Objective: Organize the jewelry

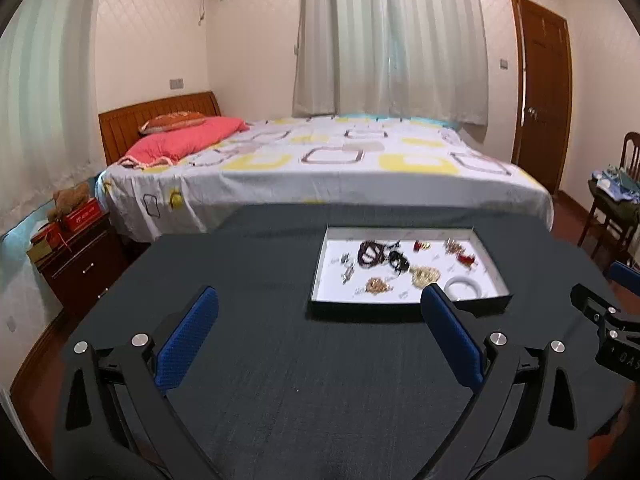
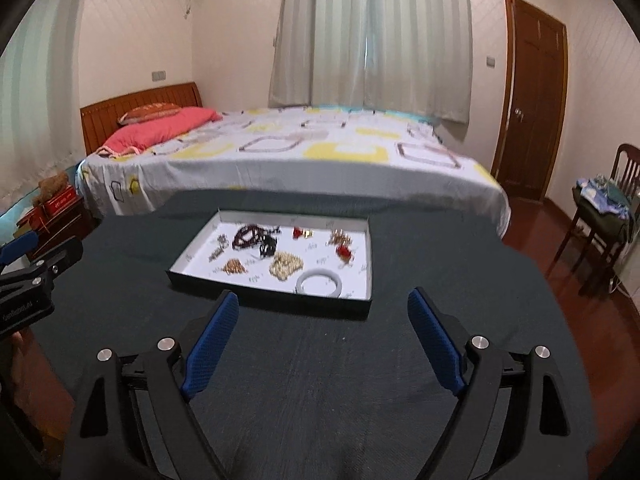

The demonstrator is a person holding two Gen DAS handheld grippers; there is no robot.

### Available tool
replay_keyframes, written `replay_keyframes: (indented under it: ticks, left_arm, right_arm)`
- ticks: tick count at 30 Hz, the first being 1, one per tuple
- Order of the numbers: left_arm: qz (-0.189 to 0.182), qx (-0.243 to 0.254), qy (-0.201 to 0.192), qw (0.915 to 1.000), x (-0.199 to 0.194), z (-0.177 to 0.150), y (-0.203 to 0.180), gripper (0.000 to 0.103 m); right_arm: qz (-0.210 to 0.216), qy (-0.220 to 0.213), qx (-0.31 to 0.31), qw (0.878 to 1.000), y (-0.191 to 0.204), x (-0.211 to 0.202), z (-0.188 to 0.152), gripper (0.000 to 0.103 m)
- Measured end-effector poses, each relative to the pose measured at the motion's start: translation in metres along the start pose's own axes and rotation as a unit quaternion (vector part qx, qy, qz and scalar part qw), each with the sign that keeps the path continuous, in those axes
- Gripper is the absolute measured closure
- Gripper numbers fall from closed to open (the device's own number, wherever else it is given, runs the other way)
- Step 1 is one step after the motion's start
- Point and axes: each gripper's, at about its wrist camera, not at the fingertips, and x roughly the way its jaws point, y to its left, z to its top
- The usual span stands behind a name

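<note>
Nearest me, the left gripper [image 1: 318, 312] and the right gripper [image 2: 322, 316] both hang over the near edge of the dark-covered table [image 2: 320, 380], blue pads spread wide with nothing between them, likely poised level to reach forward. Just beyond sits one shallow white-lined tray [image 2: 276, 304], set lengthwise across the table so every piece is reachable. All the jewelry lies inside it: one pale bangle [image 2: 320, 282] at the near right corner, two gold clusters [image 2: 286, 266] mid-tray, a dark bead strand [image 2: 248, 236] toward the far edge, two red pieces [image 2: 344, 251], some small silvery bits; blur blocks a firmer count. Whether this spread is sorted or awaiting sorting, I can't tell.
</note>
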Motion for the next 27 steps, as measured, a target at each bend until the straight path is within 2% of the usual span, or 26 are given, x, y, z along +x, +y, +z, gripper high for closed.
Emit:
replay_keyframes:
  ticks: [12, 27]
  left_arm:
    - [-0.014, -0.012, -0.052, 0.9985, -0.055, 0.022, 0.008, 0.004]
    - [-0.02, -0.018, -0.05, 0.9984, -0.058, 0.023, 0.013, 0.004]
  right_arm:
    - [0.0, -0.052, 0.013, 0.999, -0.008, -0.054, 0.022, 0.019]
    - [0.0, -0.074, 0.007, 0.997, -0.002, -0.065, 0.026, 0.019]
